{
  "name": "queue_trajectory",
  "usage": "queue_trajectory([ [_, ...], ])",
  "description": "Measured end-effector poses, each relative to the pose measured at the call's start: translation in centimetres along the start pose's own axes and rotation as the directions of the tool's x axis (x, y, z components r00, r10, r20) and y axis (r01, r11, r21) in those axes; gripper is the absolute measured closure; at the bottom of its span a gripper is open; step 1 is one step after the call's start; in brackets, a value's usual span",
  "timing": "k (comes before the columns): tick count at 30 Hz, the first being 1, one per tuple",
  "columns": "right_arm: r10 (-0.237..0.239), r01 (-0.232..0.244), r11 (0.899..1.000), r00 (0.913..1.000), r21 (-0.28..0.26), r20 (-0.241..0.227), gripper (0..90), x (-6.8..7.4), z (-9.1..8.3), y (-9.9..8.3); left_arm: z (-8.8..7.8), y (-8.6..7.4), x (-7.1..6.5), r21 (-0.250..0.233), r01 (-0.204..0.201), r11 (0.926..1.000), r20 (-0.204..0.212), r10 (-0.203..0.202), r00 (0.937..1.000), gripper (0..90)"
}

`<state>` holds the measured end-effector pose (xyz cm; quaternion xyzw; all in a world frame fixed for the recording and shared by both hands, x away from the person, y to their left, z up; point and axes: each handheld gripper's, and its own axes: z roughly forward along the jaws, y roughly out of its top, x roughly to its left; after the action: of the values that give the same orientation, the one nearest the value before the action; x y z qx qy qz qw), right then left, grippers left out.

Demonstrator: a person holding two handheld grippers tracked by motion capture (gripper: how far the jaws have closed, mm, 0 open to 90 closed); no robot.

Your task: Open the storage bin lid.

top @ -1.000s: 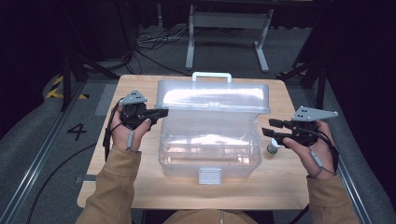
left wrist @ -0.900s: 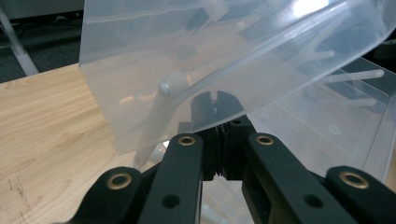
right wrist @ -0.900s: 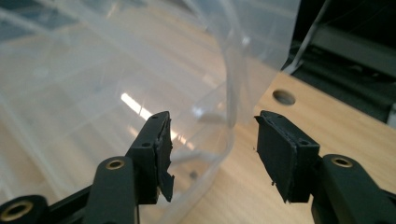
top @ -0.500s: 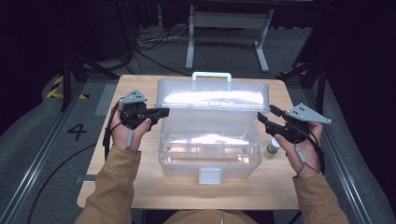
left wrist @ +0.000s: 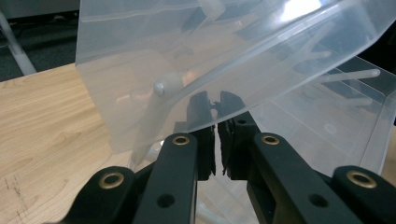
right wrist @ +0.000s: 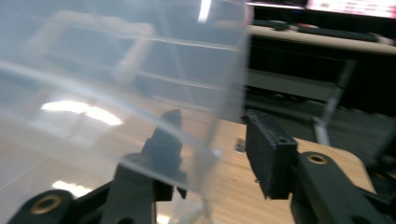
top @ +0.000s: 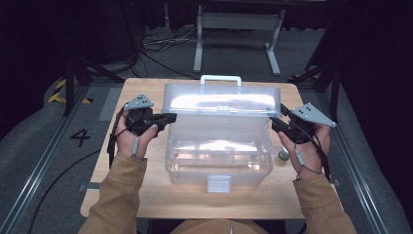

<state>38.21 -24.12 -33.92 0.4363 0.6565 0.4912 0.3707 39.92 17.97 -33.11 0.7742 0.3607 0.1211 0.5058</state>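
Tongs, left (left wrist: 216, 123) — clamped on raised lid (top: 224, 100) edge of clear box (top: 219, 161), mid-bench (top: 146, 195). Tongs, right (right wrist: 212, 140) — closing, astride opposite lid edge, pads not yet pressing. Step: two-sided lid grasp. Next: right pinch.

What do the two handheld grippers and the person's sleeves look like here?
Both the left gripper and right gripper are black, two-jawed, with brass-ringed holes, a grey three-cornered plate on top and a dark trailing cable. Sleeves are tan.

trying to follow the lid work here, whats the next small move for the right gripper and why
Probably close the right gripper on the lid edge: its jaws straddle that edge, have just been closing, yet aren't clamped, while the left gripper already pinches the other side.
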Motion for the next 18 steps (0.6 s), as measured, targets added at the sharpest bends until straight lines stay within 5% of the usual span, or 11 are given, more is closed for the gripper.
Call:
queue_trajectory([
  [7,-0.029,0.033,0.999,0.9959,-0.040,0.086,61.1,0.6,0.1,0.2,0.0,0.0,-0.1,-0.002,0.001,1.0000,0.002,-0.001,1.0000,82.7],
  [18,0.011,0.004,0.996,0.9846,-0.089,0.175,68.2,1.3,1.5,0.4,-0.2,-0.4,-0.2,0.029,0.004,0.9996,-0.007,-0.004,1.0000,78.2],
])
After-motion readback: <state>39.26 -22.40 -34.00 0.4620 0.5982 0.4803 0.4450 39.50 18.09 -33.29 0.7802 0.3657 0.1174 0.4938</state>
